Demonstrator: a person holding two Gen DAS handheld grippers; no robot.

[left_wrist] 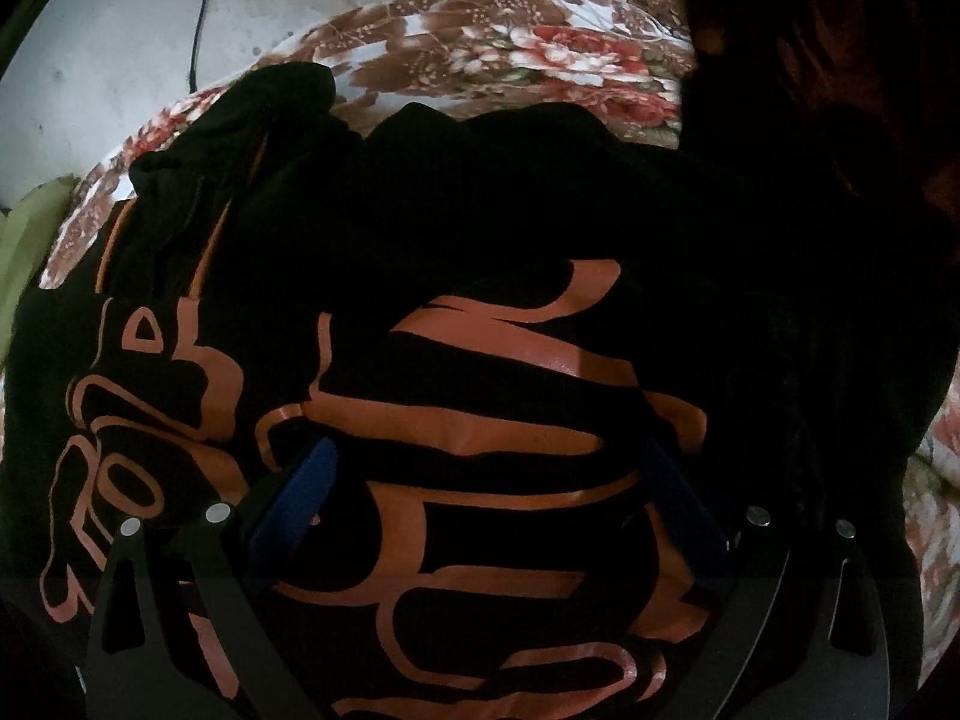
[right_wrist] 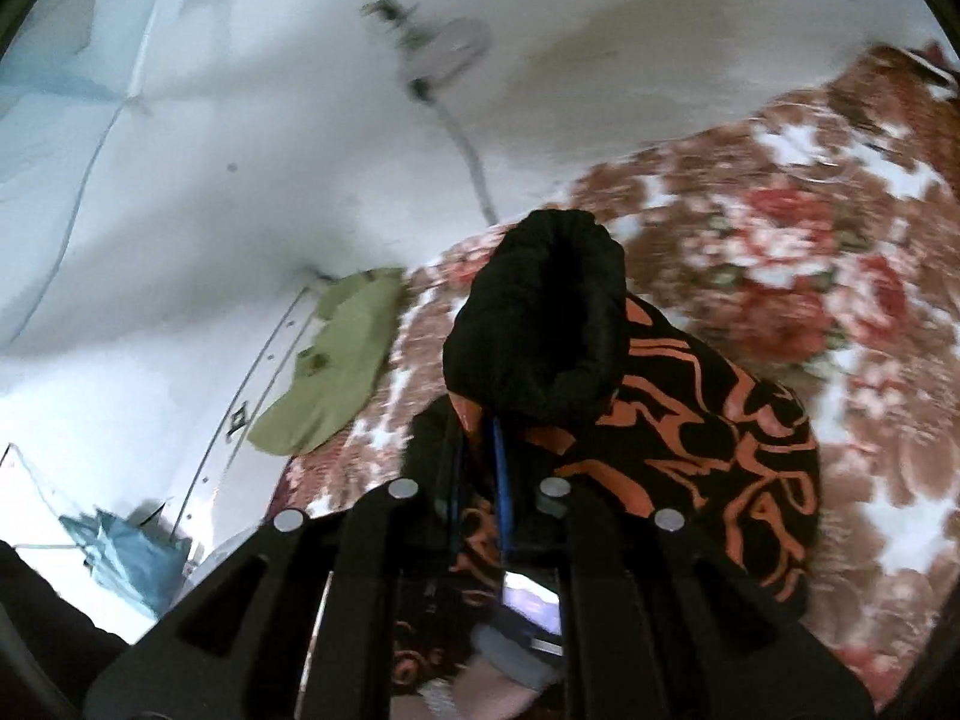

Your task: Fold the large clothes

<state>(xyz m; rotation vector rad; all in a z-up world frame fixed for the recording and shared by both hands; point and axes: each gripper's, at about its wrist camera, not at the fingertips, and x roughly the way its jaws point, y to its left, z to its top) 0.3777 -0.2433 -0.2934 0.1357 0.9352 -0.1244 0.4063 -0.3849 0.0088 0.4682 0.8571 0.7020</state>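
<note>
A large black garment (left_wrist: 480, 396) with orange lettering lies spread on the flowered bedsheet (left_wrist: 540, 42). My left gripper (left_wrist: 489, 456) hangs just above the print with its blue fingers (left_wrist: 312, 480) wide apart, open, nothing pinched between them. A dark fold of the same garment hangs across the upper right of the left wrist view. In the right wrist view my right gripper (right_wrist: 480, 426) is shut on a bunched black part of the garment (right_wrist: 540, 312), lifted off the bed, and the printed cloth (right_wrist: 708, 450) trails down from it.
A green cloth (right_wrist: 336, 360) lies at the bed's edge by the pale wall (right_wrist: 240, 150); it also shows as a green cloth (left_wrist: 30, 240) at the left. A dark cable (left_wrist: 201, 12) runs down the wall. Something blue (right_wrist: 126, 552) sits low left.
</note>
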